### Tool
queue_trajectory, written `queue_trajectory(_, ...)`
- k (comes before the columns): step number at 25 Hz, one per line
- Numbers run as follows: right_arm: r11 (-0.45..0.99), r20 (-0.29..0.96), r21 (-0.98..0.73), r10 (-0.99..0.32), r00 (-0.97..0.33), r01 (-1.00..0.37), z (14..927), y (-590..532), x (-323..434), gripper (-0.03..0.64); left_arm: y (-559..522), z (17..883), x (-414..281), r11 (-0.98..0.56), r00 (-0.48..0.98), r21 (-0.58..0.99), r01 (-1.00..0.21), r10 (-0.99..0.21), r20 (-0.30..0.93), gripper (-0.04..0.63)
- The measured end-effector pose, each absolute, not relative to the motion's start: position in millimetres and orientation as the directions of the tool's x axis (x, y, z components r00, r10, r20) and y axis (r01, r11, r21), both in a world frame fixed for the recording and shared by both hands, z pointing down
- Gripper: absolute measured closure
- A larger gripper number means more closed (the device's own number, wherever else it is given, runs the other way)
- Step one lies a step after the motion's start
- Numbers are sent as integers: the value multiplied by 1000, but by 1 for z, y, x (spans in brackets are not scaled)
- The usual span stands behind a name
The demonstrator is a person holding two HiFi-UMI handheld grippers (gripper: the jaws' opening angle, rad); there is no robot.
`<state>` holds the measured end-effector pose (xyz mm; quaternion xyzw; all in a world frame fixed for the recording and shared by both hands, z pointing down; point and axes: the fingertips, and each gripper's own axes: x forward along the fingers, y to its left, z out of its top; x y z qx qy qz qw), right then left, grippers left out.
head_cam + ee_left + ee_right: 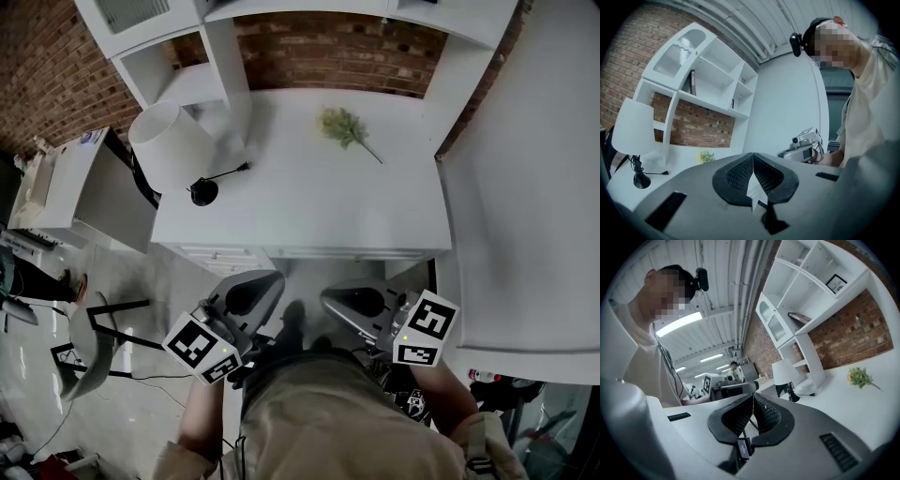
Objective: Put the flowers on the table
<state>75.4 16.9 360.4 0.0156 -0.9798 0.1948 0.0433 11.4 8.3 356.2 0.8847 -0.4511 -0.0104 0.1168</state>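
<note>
**A:** Where were the flowers (345, 127)?

**B:** Lying on the white table (309, 211), well ahead of both tools and nearer the right one's side. Nothing was touching them.

**A:** And the tools?

**B:** The left gripper (753, 161) and the right gripper (753, 401) were each fully closed, pads together with nothing between them, level at the table's near edge.

**A:** How would the sprig handle?

**B:** Light and soft, I'd judge, and the leafy head would crush easily. The thin stem pointed back toward the right gripper. A gentle pinch there, close under the head, seemed safest.
</note>
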Motion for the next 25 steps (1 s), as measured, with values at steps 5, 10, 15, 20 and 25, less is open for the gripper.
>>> queue_trajectory(5,944,116,-326,-18,-993,-56,360,25,70,594,13,359,9,-556,587,236,-797,-804,92,586)
queue_trajectory(10,936,111,-348,-17,-994,-55,364,31,69,594,19,363,4,-551,586,245,-798,-803,105,586)
queue_trajectory(15,928,106,-368,-17,-994,-55,367,36,57,594,28,364,-12,-541,579,249,-803,-807,114,586)
queue_trajectory(20,930,123,-363,-18,-992,-62,370,48,34,594,39,366,-36,-535,573,256,-805,-813,105,586)
queue_trajectory(25,932,149,-349,-46,-988,-96,372,57,20,594,45,364,-63,-521,556,266,-811,-828,71,586)
